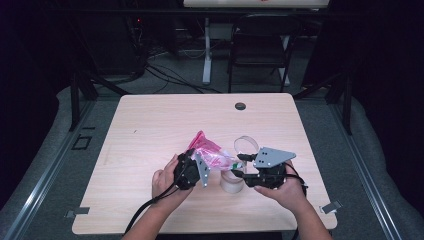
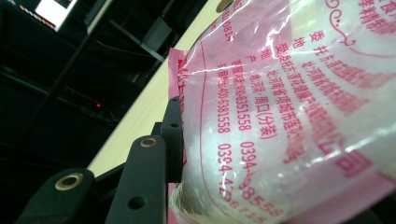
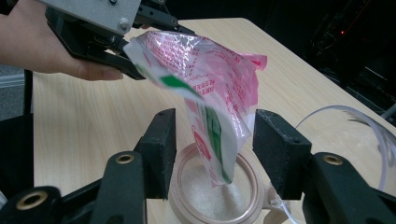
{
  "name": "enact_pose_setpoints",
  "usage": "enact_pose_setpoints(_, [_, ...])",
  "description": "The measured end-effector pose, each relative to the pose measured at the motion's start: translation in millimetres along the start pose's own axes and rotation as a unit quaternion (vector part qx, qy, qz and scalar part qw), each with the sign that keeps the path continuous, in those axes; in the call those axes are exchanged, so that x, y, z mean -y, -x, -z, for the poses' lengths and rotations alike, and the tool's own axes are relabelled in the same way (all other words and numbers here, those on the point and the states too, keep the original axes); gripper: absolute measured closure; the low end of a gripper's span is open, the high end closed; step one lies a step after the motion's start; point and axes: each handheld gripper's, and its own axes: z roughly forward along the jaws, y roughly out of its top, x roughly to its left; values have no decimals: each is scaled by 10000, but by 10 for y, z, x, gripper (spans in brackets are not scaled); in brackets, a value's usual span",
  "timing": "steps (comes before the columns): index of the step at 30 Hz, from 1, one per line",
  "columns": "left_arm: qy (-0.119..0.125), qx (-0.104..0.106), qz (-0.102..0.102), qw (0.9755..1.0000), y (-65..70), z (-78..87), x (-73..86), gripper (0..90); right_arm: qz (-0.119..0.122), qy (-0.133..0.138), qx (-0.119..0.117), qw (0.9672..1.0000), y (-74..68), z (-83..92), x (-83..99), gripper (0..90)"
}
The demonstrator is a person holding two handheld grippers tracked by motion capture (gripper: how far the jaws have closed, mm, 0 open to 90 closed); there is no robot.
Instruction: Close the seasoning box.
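Grasping the pink plastic bag [image 3: 205, 70] by its upper end, the left claw [image 3: 123, 58] tilts it so its long axis slopes down, mouth lowest, over the small round jar [image 3: 215, 193] of white grains on the tabletop [image 1: 150, 130]. The right claw [image 3: 212, 149] stands released, jaws either side of the bag's lower tip, apparently not touching it. A clear lid [image 1: 246, 145] lies just beyond.

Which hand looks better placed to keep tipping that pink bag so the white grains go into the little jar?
The left. Its tool already grips the pink bag, tilted mouth-down over the jar. The right tool stands open on either side of the bag's tip, holding nothing.
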Motion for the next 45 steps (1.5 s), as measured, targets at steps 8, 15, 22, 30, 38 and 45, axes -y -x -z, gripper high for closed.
enact_pose_setpoints(8, [-74, 250, 280, 9993, -5, -42, 65, 664, -43, 58, 49, 10000, 38, 57, 4, 495])
enact_pose_setpoints(15, [-148, 567, 719, 9957, -22, -74, 137, 665, -46, 98, 79, 9999, 45, 67, 8, 494])
enact_pose_setpoints(22, [-186, 907, 1234, 9880, -139, -111, 229, 667, -6, 89, 98, 9999, 42, 77, 11, 525])
enact_pose_setpoints(30, [-177, 1203, 1561, 9802, -196, -109, 296, 667, -45, 143, 137, 9998, 42, 87, 10, 516])
enact_pose_setpoints(38, [-116, 1422, 2169, 9657, -399, -27, 486, 668, -60, 222, 145, 9996, 43, 88, 19, 501])
enact_pose_setpoints(45, [-61, 1462, 2581, 9550, -532, 47, 641, 668, -82, 188, 195, 9996, 41, 81, 19, 497])
